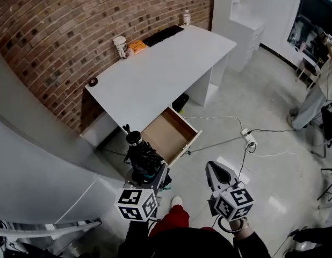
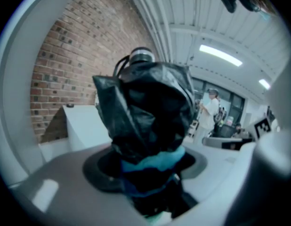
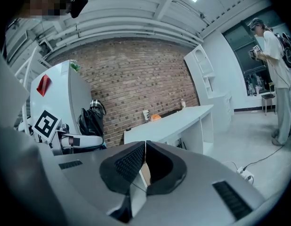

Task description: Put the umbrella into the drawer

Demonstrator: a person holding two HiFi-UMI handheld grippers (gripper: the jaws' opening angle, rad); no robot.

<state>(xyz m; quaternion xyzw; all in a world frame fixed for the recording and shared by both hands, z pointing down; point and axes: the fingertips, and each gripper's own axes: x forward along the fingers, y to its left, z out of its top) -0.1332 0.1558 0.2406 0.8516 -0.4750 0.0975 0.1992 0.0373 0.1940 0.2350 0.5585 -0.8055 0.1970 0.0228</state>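
The folded umbrella [image 1: 143, 157] is clamped in the fingers of the left gripper [image 1: 150, 175], its long axis pointing ahead toward the open drawer [image 1: 167, 135] just beyond its tip, while the right gripper [image 1: 213, 168] alongside has its fingers closed on nothing.

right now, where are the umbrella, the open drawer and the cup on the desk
umbrella [image 1: 144, 157]: head view, on its black folded canopy
drawer [image 1: 166, 134]: head view, on its bare brown bottom
cup [image 1: 120, 47]: head view, on its side wall
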